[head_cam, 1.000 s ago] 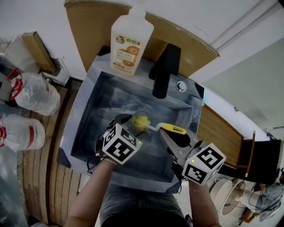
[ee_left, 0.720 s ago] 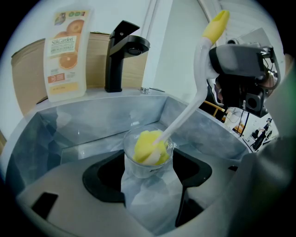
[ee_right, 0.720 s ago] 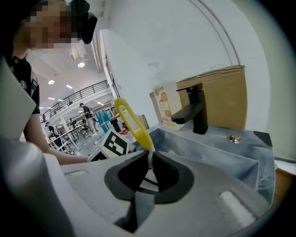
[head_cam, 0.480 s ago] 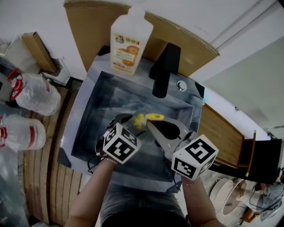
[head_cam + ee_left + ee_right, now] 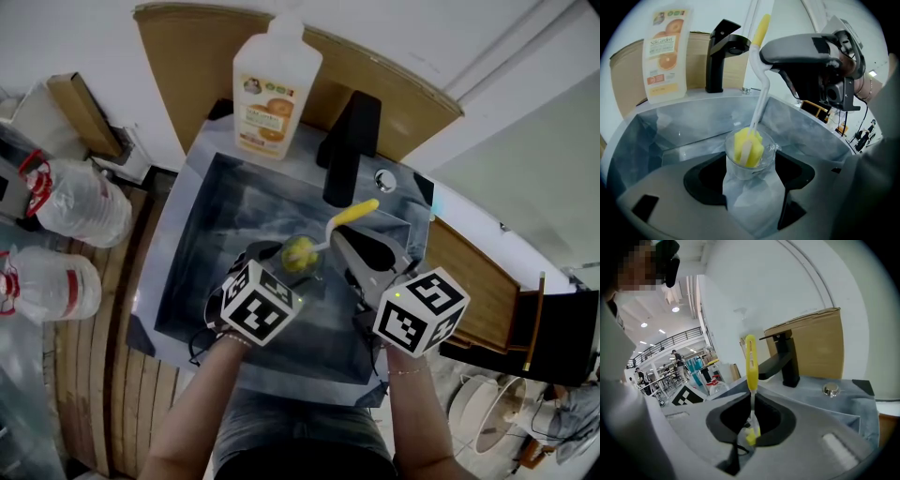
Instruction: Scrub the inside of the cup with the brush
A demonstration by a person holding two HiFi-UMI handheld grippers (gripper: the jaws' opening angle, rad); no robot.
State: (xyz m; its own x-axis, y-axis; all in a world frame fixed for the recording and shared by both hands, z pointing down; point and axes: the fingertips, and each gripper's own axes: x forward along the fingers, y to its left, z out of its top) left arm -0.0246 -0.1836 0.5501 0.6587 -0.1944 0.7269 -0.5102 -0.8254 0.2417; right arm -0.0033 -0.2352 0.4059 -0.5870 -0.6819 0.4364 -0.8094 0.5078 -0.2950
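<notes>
Over sink (image 5: 176, 225), R hand-held gripper (image 5: 341, 240) nose-down

Looks like a mock kitchen corner inside a large lab or workshop hall, not a home. Shows in a steel sink (image 5: 192, 253) with a black faucet (image 5: 349, 150) set into a slatted wooden bench (image 5: 84, 375), backed only by a cardboard sheet (image 5: 187, 66), with a dish-soap bottle (image 5: 274, 89) at the back edge and big water jugs (image 5: 80, 211) alongside. Opens, in the right gripper view, onto a hall with ceiling lights (image 5: 675, 309), a railed gallery (image 5: 670, 341) and people (image 5: 677, 359) among benches.
</notes>
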